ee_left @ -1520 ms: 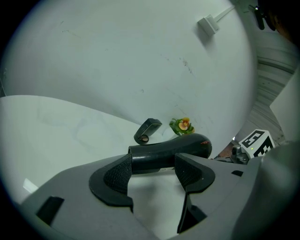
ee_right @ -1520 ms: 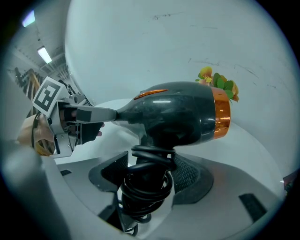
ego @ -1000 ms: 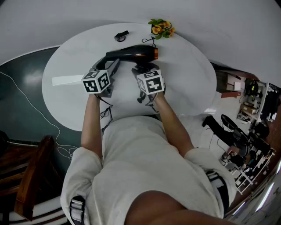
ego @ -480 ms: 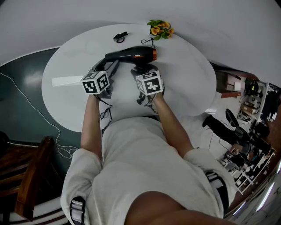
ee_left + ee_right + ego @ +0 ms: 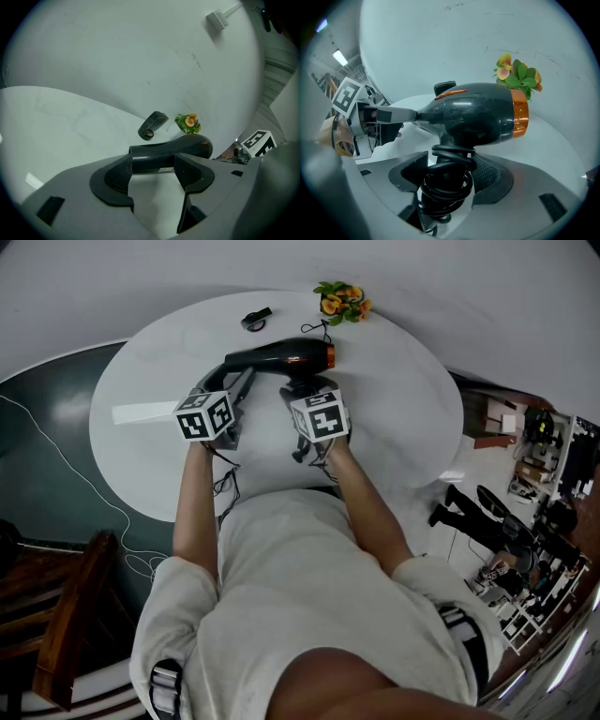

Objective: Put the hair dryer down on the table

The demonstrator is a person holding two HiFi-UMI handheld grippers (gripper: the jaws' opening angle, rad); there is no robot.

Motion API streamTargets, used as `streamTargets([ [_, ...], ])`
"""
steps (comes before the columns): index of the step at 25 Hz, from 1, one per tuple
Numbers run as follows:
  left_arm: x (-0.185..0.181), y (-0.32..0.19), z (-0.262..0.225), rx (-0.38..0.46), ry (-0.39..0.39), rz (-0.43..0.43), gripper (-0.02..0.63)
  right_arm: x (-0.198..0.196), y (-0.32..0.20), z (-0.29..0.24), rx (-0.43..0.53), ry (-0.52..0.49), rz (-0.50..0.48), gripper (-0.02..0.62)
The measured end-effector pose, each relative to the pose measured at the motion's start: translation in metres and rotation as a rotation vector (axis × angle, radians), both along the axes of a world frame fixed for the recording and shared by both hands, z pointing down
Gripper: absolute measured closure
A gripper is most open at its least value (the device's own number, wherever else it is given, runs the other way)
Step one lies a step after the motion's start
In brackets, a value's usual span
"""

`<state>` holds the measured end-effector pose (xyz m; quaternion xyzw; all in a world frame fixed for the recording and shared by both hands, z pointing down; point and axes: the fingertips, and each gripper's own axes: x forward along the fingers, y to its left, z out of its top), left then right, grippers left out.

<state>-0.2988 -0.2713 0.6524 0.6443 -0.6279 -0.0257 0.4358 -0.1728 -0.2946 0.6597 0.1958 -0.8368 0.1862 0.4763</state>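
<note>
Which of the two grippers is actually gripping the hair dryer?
The right gripper: its jaws are shut on the hair dryer at its cord-wrapped handle. The left gripper has its jaws apart, by the nozzle.

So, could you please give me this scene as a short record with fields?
surface: round white table
task object: black hair dryer with orange ring, black cord wound on its handle
right gripper: fingers shut on the corded handle
left gripper: fingers apart, dryer's nozzle just past their tips
dryer touching table: cannot tell
other things: orange flowers with green leaves; small black object; both on the table's far side
</note>
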Motion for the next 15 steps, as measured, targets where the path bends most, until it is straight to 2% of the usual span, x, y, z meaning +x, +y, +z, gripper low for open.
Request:
streamTargets([
  [15,0.0002,-0.0018,-0.0016,-0.004,-0.009,-0.011,0.316,0.0024,-0.0027,0.0078,-0.030,-0.003,0.014,0.314],
])
